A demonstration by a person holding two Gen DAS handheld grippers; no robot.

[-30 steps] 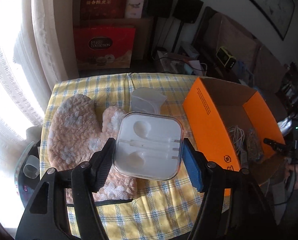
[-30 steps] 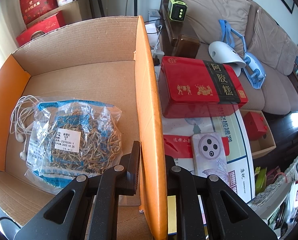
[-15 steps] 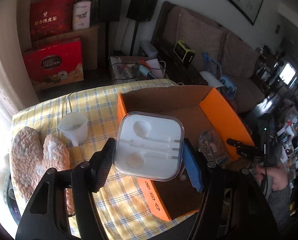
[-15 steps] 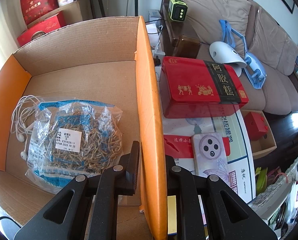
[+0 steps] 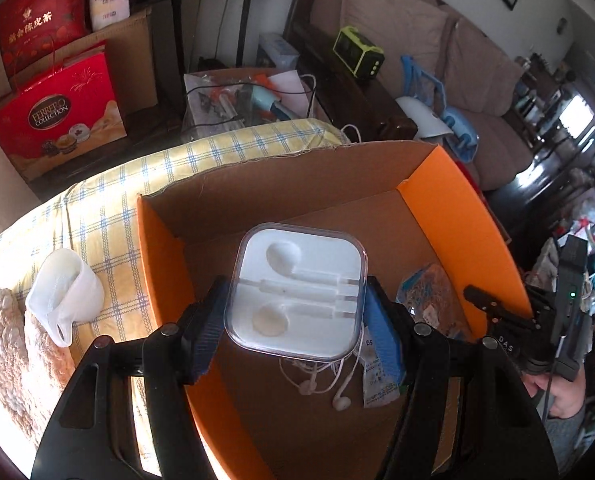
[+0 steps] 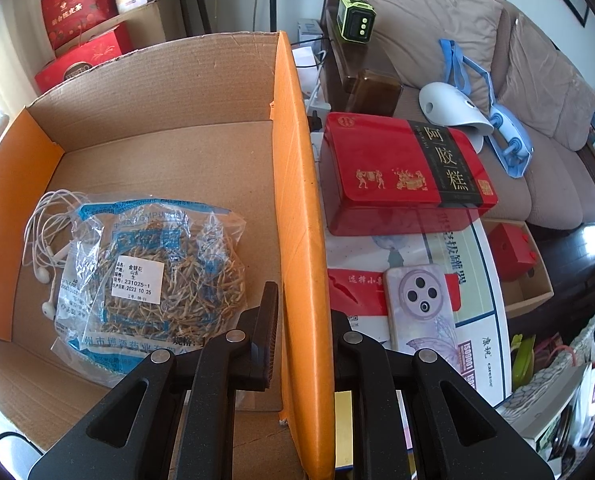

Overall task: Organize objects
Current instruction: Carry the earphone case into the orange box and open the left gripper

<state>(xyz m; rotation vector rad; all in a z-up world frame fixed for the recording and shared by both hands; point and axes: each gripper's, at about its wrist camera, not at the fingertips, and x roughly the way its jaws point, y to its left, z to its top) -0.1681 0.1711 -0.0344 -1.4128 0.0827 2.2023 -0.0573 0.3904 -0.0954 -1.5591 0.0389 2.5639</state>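
My left gripper (image 5: 295, 316) is shut on a clear-lidded white earphone case (image 5: 297, 294) and holds it above the inside of the orange cardboard box (image 5: 449, 208). White earphones (image 5: 329, 384) and a plastic bag of dried herbs (image 5: 429, 296) lie on the box floor below. My right gripper (image 6: 303, 328) is shut on the orange right wall of the box (image 6: 297, 200). In the right wrist view the herb bag (image 6: 153, 276) and earphones (image 6: 45, 248) lie at the left of the box floor. The right gripper also shows in the left wrist view (image 5: 497, 312).
A white plastic cup (image 5: 63, 292) and a fluffy pink mitt (image 5: 9, 352) lie on the yellow checked tablecloth (image 5: 109, 208) left of the box. Right of the box are a red tin (image 6: 401, 172) and a phone (image 6: 421, 300).
My left gripper has carried the earphone case to the right, from above the mitt to above the open box. The right gripper has kept its hold on the box wall.
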